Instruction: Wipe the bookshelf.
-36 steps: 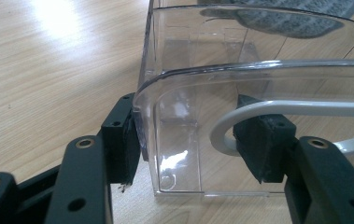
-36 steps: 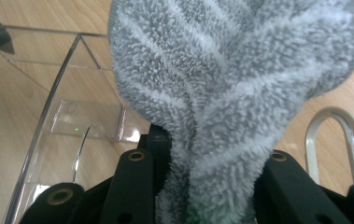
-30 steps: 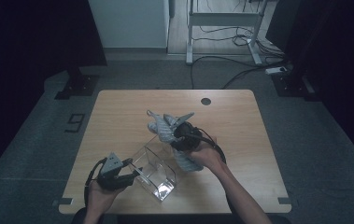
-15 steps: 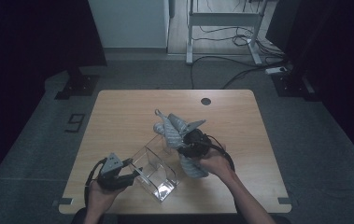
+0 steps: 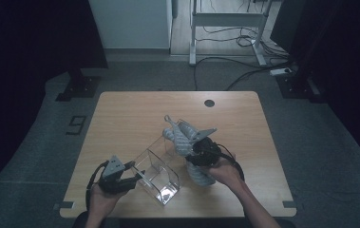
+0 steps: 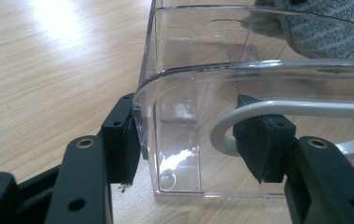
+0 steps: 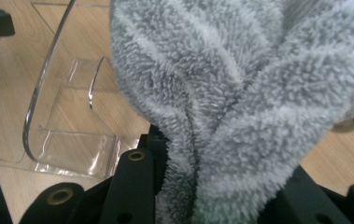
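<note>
A clear plastic box [image 5: 161, 175] lies on the wooden table [image 5: 135, 114] near its front edge. My left gripper [image 5: 137, 178] is shut on the box's near corner wall. In the left gripper view one pad [image 6: 128, 140] sits outside the clear box [image 6: 258, 42] and the other inside, with the left gripper [image 6: 195, 149] straddling the wall. My right gripper [image 5: 194, 154] is shut on a grey fluffy cloth [image 5: 182, 135], held bunched just right of the box, its tail on the table. The cloth [image 7: 221, 84] rises from between the right gripper [image 7: 212, 186] jaws, with the box [image 7: 67, 135] to the left.
A round cable hole [image 5: 209, 103] sits near the table's far edge. Behind the table stand a white desk frame [image 5: 225, 19] and floor cables [image 5: 244, 71]. A black foot [image 5: 78, 88] rests on the floor at far left.
My right hand has carried the cloth a little to the right and toward the near edge, slightly lower. The left gripper and the box have stayed put.
</note>
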